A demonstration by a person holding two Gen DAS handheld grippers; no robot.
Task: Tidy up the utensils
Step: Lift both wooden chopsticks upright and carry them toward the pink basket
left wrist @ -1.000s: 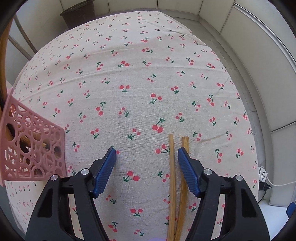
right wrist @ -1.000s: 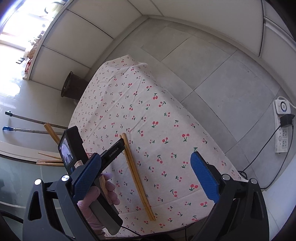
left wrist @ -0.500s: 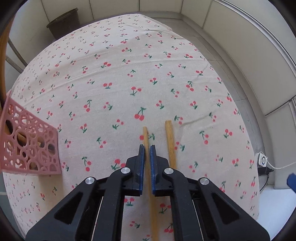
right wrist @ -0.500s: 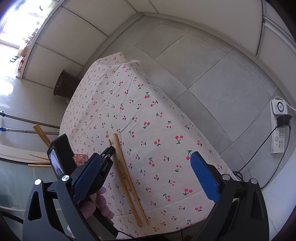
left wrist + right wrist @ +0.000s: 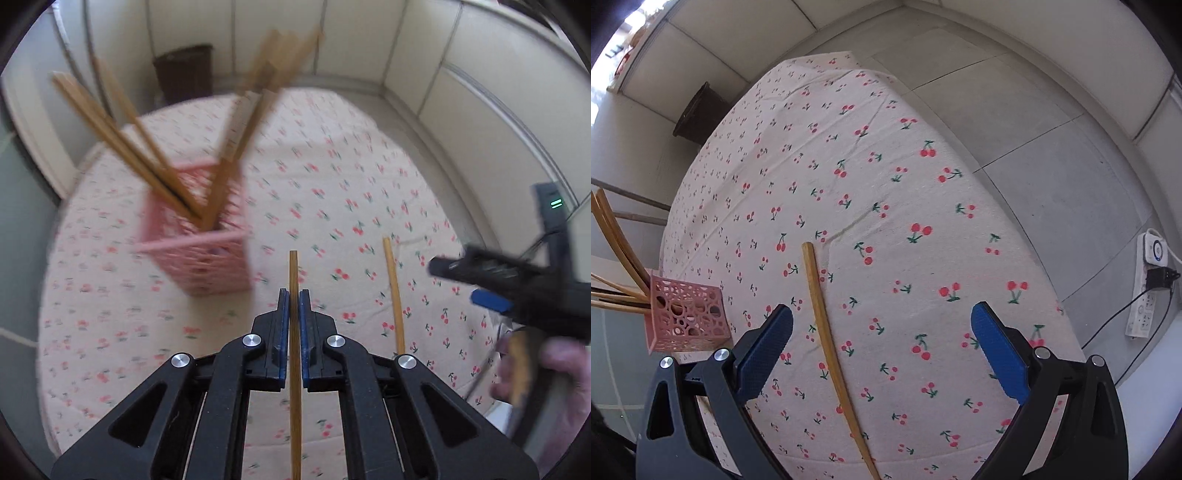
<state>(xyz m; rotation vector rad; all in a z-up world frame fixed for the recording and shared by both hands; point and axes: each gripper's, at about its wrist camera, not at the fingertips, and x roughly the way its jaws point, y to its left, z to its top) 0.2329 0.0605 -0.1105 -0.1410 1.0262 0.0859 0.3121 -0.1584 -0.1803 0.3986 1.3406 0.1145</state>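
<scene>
— Since a second ago the left gripper [image 5: 294, 301] has closed on one chopstick [image 5: 294, 354] and lifted it off the bench [image 5: 332, 177]; only the second chopstick [image 5: 827, 343] still lies on the cherry-print cloth.

— Where does the held stick sit in the jaws?

— Straight down the middle, clamped between the two blue pads, its squared tip poking out beyond them and its length running back under the camera. The gripper tilts steeply downward, with the pink basket [image 5: 207, 251] ahead and to its left in the left wrist view.

— And the right gripper [image 5: 882, 349]?

— Its jaws stand wide apart, holding nothing. It points down at the bench, and the lying chopstick runs lengthwise between the pads, closer to the left one, not touching either.

— How do the sticks look?

— Plain light wood, long and thin. The perforated basket stands upright, holding several more chopsticks [image 5: 155, 162] that lean outward over its rim; they are blurred in the left wrist view.
</scene>
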